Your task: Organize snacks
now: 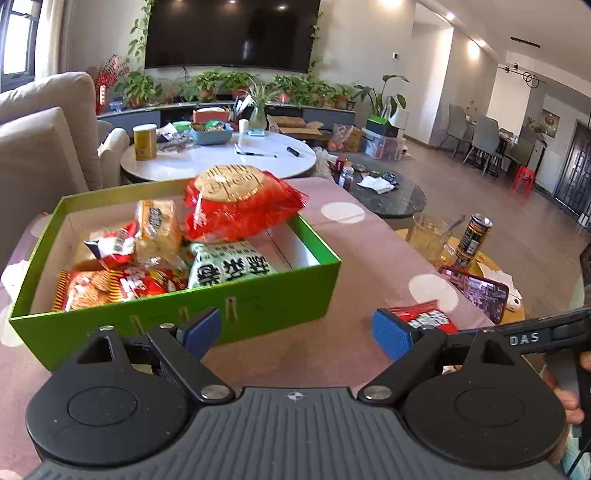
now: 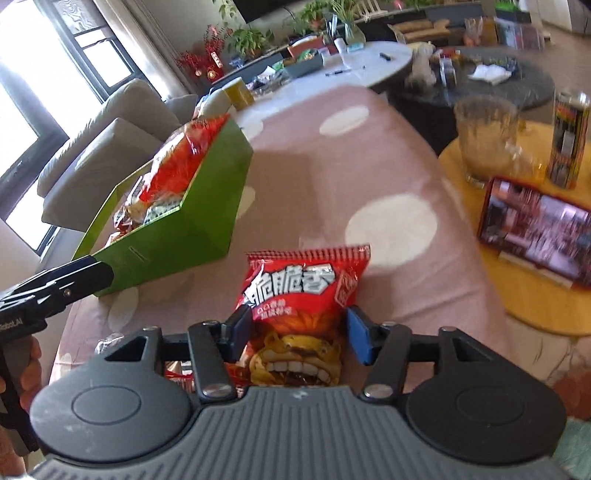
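1. Blue pads of the right gripper (image 2: 297, 332) sit either side of a red snack packet (image 2: 301, 295), which lies flat on the pink tablecloth (image 2: 332, 166). The left pad looks to touch the packet's edge and the right pad stands just beside its other edge; whether the jaws are pressing it I cannot tell.
2. From the left wrist view, the left gripper (image 1: 295, 330) hangs with its jaws spread wide and nothing between them, only bare cloth.
3. At 11 o'clock from those jaws, just beyond the left pad, stands the green box (image 1: 258, 306), open-topped and sitting on the tablecloth.
4. Inside the box lie several packets: a green-and-white bag (image 1: 229, 266) toward its right, red ones along the near wall, a pale biscuit pack (image 1: 157, 225) further back.
5. A big red biscuit bag (image 1: 240, 203) rests across the box's far right corner, overhanging the rim.
6. At 2 o'clock from the left jaws, the same red snack packet shows just behind the right pad, with the right gripper's black body over it.
7. Further out at 2 o'clock sits a yellow side table (image 2: 517, 295) bearing a propped phone (image 2: 535, 229), a glass mug (image 2: 484, 140) and a drink can (image 2: 569, 136).
8. At 12 o'clock, well beyond the cloth, a white round table (image 1: 277, 155) carries clutter, with plants and a television (image 1: 229, 33) behind.
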`<move>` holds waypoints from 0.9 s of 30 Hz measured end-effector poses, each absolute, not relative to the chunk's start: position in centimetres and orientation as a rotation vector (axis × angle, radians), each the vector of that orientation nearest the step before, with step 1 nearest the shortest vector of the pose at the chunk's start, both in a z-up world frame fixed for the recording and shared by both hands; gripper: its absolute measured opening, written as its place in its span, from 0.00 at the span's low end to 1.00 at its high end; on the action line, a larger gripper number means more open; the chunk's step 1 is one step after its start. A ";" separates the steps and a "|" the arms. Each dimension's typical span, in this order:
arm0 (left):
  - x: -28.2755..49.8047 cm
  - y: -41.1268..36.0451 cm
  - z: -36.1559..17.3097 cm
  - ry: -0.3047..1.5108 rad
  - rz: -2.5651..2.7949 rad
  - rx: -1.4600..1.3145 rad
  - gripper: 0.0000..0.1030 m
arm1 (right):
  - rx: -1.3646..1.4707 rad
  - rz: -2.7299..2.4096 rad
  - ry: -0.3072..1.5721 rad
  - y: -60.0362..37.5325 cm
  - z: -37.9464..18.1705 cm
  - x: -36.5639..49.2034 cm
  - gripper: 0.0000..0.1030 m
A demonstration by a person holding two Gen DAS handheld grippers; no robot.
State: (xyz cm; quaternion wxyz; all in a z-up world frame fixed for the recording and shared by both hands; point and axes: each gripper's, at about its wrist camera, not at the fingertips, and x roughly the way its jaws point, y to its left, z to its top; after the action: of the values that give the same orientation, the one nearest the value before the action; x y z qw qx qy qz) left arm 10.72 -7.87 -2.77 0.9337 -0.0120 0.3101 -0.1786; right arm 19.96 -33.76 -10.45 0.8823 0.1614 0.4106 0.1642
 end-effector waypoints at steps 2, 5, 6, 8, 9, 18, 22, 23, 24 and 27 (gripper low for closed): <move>10.7 -8.1 -3.0 0.644 -0.372 -0.024 0.85 | 0.335 0.359 0.856 -32.9 -10.4 20.2 0.74; 10.7 -8.2 -3.4 0.654 -0.373 -0.028 0.85 | 0.379 0.428 0.859 -31.7 -10.7 20.6 0.73; 10.6 -8.1 -3.5 0.657 -0.370 -0.031 0.85 | 0.393 0.448 0.859 -31.2 -10.8 20.9 0.73; 10.6 -8.0 -3.6 0.664 -0.364 -0.033 0.85 | 0.409 0.480 0.855 -30.1 -10.9 21.2 0.72; 10.6 -7.8 -3.7 0.669 -0.362 -0.034 0.85 | 0.413 0.493 0.851 -29.7 -10.9 21.2 0.72; 10.4 -8.2 -4.6 0.725 -0.424 -0.062 0.85 | 0.386 0.497 0.813 -31.3 -9.0 20.1 0.72; 10.4 -9.0 -5.1 0.753 -0.450 -0.061 0.85 | 0.393 0.488 0.848 -31.7 -9.7 20.1 0.72; 10.5 -9.1 -5.2 0.758 -0.453 -0.057 0.85 | 0.410 0.486 0.855 -31.9 -10.0 20.2 0.72; 10.5 -9.2 -5.4 0.764 -0.457 -0.056 0.85 | 0.428 0.488 0.861 -31.7 -10.2 20.5 0.72; 10.9 -9.4 -5.9 0.792 -0.477 -0.065 0.79 | 0.455 0.495 0.867 -31.6 -10.5 20.8 0.72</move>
State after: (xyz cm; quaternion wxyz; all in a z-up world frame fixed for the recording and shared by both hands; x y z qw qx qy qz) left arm 10.87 -9.43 -5.87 0.8944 -0.0313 0.3822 -0.2302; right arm 20.78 -31.59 -10.52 0.8533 0.2162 0.4120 0.2353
